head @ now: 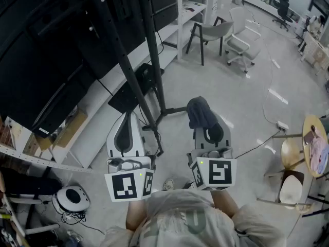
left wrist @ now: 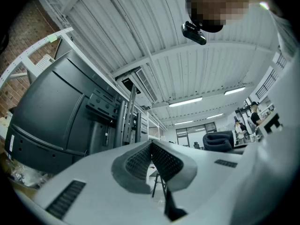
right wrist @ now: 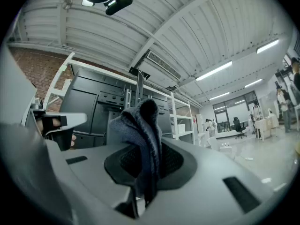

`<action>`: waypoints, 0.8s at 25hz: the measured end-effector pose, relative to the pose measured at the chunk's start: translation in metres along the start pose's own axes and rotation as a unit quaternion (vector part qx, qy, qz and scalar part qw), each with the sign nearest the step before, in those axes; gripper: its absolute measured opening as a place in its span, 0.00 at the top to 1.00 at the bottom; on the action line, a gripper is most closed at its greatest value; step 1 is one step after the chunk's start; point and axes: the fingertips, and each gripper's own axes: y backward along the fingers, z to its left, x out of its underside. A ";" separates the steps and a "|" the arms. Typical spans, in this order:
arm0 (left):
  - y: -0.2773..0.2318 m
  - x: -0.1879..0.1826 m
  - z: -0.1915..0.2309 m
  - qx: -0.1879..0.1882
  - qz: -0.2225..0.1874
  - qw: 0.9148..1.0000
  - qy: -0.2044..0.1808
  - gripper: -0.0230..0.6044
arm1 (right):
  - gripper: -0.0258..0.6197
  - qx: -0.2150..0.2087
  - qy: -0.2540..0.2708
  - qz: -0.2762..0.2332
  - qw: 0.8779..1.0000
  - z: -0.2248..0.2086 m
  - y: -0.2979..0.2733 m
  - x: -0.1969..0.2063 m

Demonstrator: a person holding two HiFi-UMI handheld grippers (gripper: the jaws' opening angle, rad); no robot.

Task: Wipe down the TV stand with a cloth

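Note:
A dark grey cloth [head: 199, 112] is bunched up at the tip of my right gripper [head: 207, 128], which is shut on it; in the right gripper view the cloth [right wrist: 139, 135] stands pinched between the jaws. My left gripper [head: 127, 129] is shut with nothing in it, its jaws meeting at the tips [left wrist: 151, 146]. The black TV stand [head: 138, 66] rises just ahead of both grippers, with its base legs [head: 169, 111] on the floor. The large black TV [left wrist: 51, 116] hangs on the stand at the left. Both grippers are held apart from the stand.
White shelving [head: 87, 133] runs behind the stand along the left. A grey chair [head: 213, 32] and a white office chair [head: 242, 45] stand further out. A round table [head: 316, 145] with stools is at the right. A cable [head: 267, 107] and power strip [head: 282, 125] lie on the floor.

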 end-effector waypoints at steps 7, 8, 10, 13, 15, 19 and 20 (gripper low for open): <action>0.003 0.002 -0.014 -0.004 0.005 1.000 -0.002 0.94 | 0.87 0.000 -0.005 0.007 1.000 -0.015 0.008 0.005; 0.003 0.002 -0.018 -0.003 0.005 1.000 -0.002 0.94 | 0.87 0.000 -0.007 0.007 1.000 -0.018 0.009 0.005; 0.005 0.002 -0.025 -0.002 0.005 1.000 -0.003 0.94 | 0.87 0.000 -0.010 0.007 1.000 -0.026 0.013 0.005; 0.008 0.004 -0.035 -0.005 0.004 1.000 0.001 0.94 | 0.87 0.001 -0.011 0.010 1.000 -0.039 0.018 0.009; 0.010 0.009 -0.041 -0.010 0.008 1.000 0.007 0.94 | 0.87 0.003 -0.018 0.012 1.000 -0.049 0.022 0.011; 0.018 0.021 -0.060 -0.017 0.017 1.000 0.009 0.94 | 0.87 -0.006 -0.029 0.015 0.999 -0.072 0.036 0.019; 0.019 0.025 -0.065 -0.018 0.020 1.000 0.007 0.94 | 0.87 -0.008 -0.025 0.019 0.999 -0.077 0.039 0.022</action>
